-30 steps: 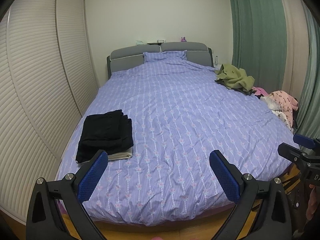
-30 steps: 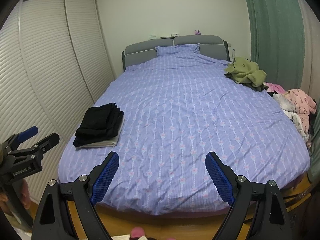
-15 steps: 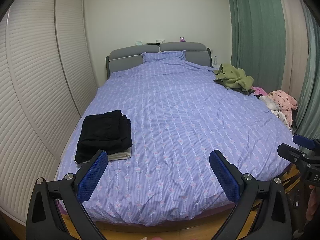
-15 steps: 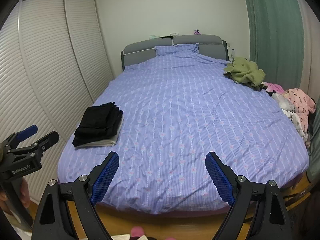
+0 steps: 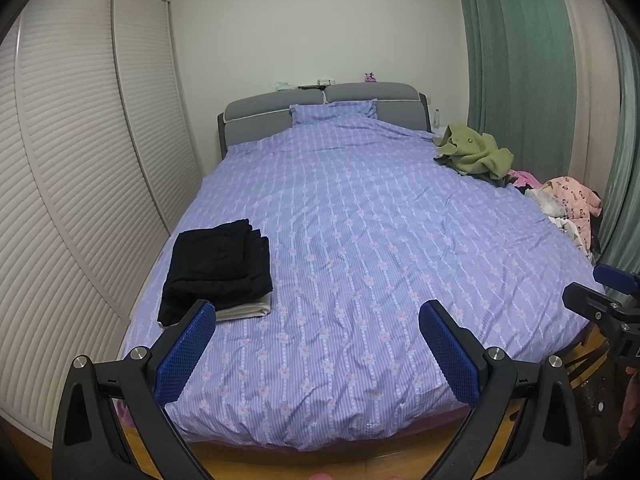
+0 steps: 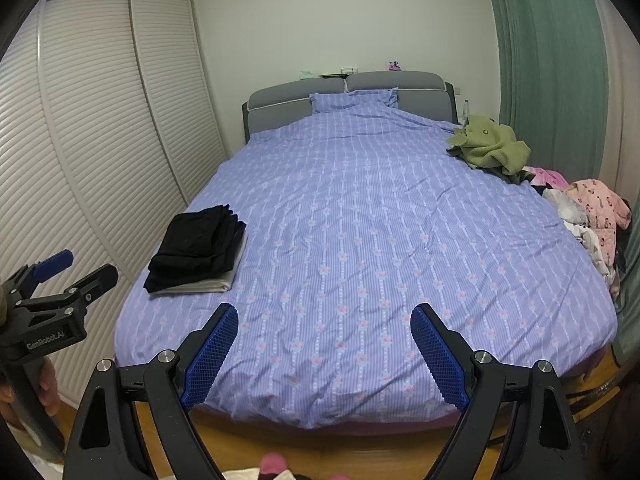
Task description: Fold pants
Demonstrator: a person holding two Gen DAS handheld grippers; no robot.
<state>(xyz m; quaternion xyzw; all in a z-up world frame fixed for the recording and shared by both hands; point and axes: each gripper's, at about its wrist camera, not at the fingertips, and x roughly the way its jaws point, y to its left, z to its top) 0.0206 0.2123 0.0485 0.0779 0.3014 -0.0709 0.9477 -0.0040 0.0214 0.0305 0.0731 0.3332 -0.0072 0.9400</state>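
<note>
Folded black pants [image 5: 218,268] [image 6: 198,248] lie on a pale folded garment [image 5: 244,310] [image 6: 200,286] near the front left of the bed. My left gripper [image 5: 316,320] hovers over the bed's near edge, open and holding nothing, just right of that stack. In the right wrist view the left gripper [image 6: 60,276] appears at the left edge, held by a hand. My right gripper [image 6: 324,316] is open too, with only the duvet behind it. The right gripper [image 5: 600,296] shows at the right edge of the left wrist view.
A purple patterned duvet [image 5: 360,220] [image 6: 380,220] covers the bed. A crumpled green garment [image 5: 474,154] [image 6: 490,146] and pink clothes [image 5: 572,200] [image 6: 596,204] are heaped along the right side. Slatted wardrobe doors [image 5: 80,160] stand on the left and a green curtain [image 6: 552,72] on the right.
</note>
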